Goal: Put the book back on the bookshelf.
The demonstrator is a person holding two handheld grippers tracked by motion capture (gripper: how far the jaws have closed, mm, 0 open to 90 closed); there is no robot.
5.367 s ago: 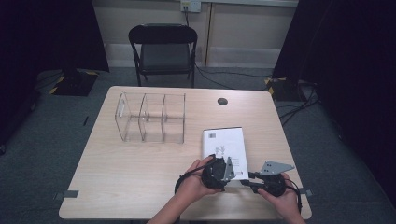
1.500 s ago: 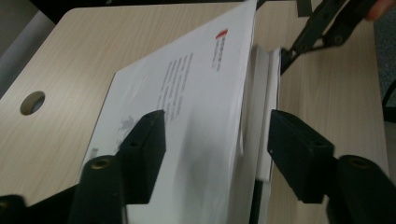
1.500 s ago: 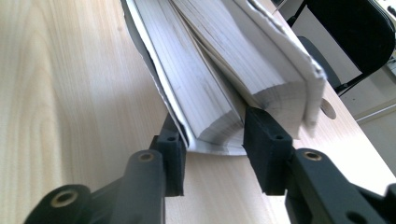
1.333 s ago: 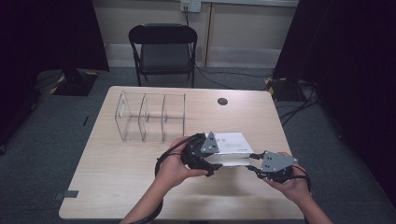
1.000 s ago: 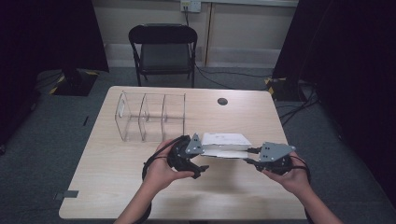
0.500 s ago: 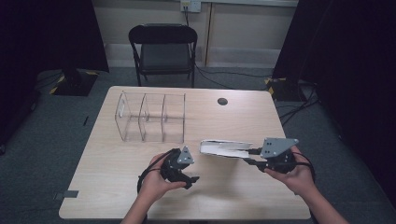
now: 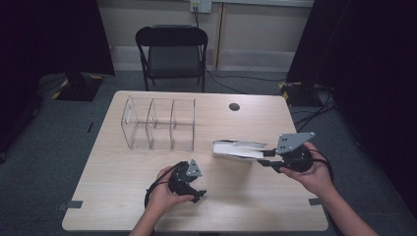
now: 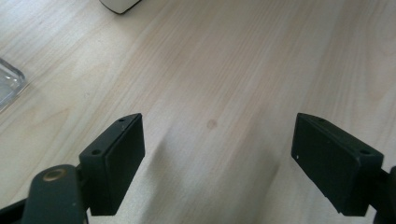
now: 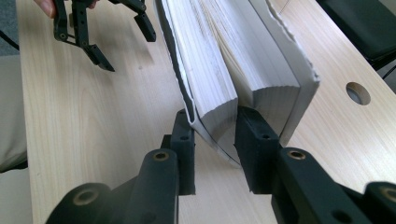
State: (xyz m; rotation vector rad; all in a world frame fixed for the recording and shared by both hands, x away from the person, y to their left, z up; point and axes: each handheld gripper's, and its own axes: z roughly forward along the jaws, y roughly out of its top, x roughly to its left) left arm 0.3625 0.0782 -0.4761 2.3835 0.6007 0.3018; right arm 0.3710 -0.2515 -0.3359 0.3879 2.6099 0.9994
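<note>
Pale wood grain runs across the table [image 7: 123,196], a smooth rectangular top with a small round hole [image 7: 234,106] near its far edge. At the right of the high view the right gripper [image 7: 268,158] pinches a thick white book [image 7: 238,148] by one end and holds it level, raised off the wood at the middle right of the frame. In the right gripper view its matte black jaws clamp a wad of the pages [image 9: 210,79]; the rest of the block fans out beside them, with a wavy, ragged cover edge.

Low in the centre of the high view sits the left gripper [image 7: 199,194], close above the table. Its flat, rectangular black pads [image 8: 119,161] have just been spreading and stand wide apart, bare wood between them.

A clear plastic organizer [image 7: 160,123] with three compartments stands at the upper left of the tabletop. Behind the table is a black folding chair [image 7: 172,49].
</note>
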